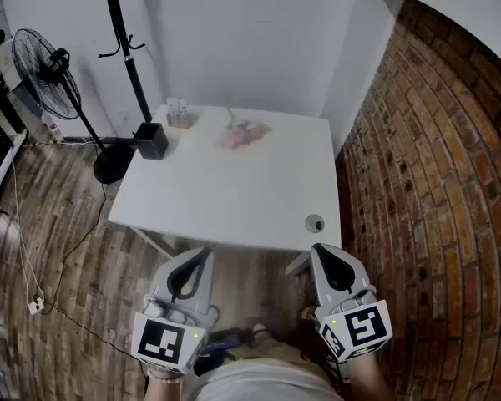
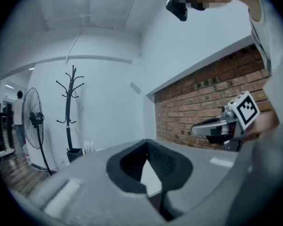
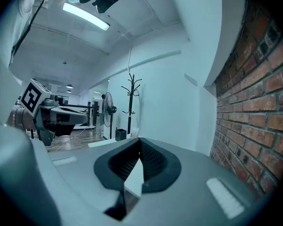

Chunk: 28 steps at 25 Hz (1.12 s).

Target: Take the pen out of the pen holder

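Both shut tip to tip and empty: left gripper point(image 2: 147, 143) and right gripper point(image 3: 140, 140), pads meeting at the front with nothing between them. Held side by side and roughly level, tips just short of the near edge of the white table point(image 1: 234, 190), left one over the wooden floor point(image 1: 58, 249), right one by the near right corner. Each gripper visible off to the side in the other's view. Well apart from the black square pen holder point(image 1: 151, 139), standing upright at the far left corner of the tabletop. Cannot make out a pen in it from any view. Just beside the holder, along the back edge, a small pale rack point(image 1: 178, 113) of some kind; further right, a crumpled pink thing point(image 1: 244, 134), kind unclear. Near the right gripper, set into the tabletop, a round cable grommet point(image 1: 315, 222). Beyond the table's left end, a black coat stand point(image 1: 127, 57) and a pedestal fan point(image 1: 42, 69) on the floor. To the right, a red brick wall point(image 1: 434, 182); behind the table, a plain white wall point(image 1: 250, 32).
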Motion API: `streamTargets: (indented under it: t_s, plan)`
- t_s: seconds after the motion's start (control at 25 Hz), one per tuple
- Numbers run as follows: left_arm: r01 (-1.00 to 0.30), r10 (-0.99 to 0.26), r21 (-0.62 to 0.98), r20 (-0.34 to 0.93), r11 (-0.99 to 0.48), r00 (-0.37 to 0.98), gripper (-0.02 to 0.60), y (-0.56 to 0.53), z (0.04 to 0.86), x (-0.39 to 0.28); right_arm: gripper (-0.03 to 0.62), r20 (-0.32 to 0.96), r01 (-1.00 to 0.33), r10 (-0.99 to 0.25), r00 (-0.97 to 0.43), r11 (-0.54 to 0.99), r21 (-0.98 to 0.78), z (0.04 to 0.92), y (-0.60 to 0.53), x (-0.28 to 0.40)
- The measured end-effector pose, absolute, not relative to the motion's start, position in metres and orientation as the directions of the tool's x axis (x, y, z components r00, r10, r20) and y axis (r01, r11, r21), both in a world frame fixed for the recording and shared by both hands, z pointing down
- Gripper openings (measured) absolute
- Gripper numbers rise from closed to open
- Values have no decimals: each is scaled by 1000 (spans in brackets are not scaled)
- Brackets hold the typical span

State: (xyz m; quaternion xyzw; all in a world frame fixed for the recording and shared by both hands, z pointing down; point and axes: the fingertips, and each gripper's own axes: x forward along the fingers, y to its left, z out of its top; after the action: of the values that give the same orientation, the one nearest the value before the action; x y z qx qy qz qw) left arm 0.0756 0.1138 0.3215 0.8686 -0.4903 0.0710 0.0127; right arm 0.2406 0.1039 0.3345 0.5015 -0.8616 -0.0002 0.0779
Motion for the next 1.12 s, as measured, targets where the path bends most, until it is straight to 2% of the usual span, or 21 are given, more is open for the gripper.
streamTargets:
  t_s: [1.08,1.12]
  plan:
    - [-854,-849,-26,130,-520,513,-8,108,323,70,3,131,-866,-862,-489,498,45,336,102,233]
    - [-852,-846,-25,131,-524,517,49,107,323,71,4,131,-866,-862,-489,498,44,336,101,234]
